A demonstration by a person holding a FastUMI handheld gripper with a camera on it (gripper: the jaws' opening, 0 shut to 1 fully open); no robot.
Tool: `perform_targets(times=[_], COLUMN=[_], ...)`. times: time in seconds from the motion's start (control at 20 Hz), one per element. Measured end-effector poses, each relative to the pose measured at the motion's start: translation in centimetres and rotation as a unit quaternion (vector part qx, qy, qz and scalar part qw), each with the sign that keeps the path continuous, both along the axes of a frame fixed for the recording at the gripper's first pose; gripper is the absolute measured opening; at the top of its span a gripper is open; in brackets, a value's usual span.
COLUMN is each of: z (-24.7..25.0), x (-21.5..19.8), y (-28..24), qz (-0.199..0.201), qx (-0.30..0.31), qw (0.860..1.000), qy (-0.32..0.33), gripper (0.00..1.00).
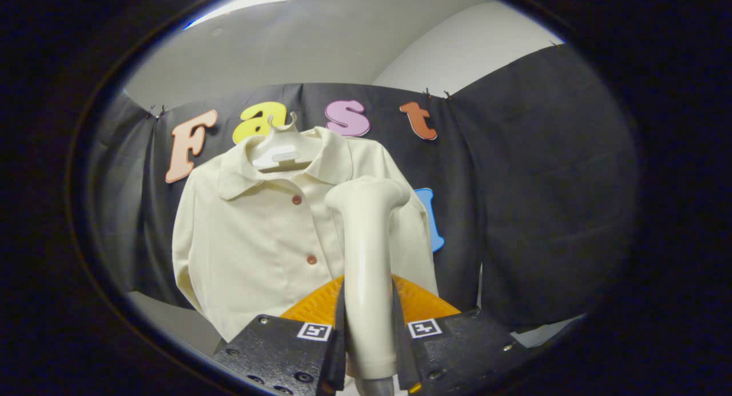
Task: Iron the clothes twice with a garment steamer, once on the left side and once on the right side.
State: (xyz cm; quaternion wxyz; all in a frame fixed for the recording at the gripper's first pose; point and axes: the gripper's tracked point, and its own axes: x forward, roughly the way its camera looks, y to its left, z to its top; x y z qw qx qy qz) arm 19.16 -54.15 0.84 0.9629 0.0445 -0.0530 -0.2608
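Tongs (pixel 369 327) pinch the steamer (pixel 366 253) handle upright between both fingers, its head raised near the shirt (pixel 257 241) hanging just beyond. Grasp looks done; whether either side has been ironed, I cannot tell.

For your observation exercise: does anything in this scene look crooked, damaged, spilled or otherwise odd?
Nothing stands out. The cream shirt hangs buttoned and fairly straight on its white hanger against the black cloth wall. The gripper is shut on the steamer, held upright in front of the shirt.
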Motion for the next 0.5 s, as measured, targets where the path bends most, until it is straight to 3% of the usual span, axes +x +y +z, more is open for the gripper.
perform_targets(times=[0.5], z=[-6.5], x=[0.3], y=[-1.7], qz=[-0.007], qx=[0.031], qw=[0.999], qy=[0.031], gripper=[0.34])
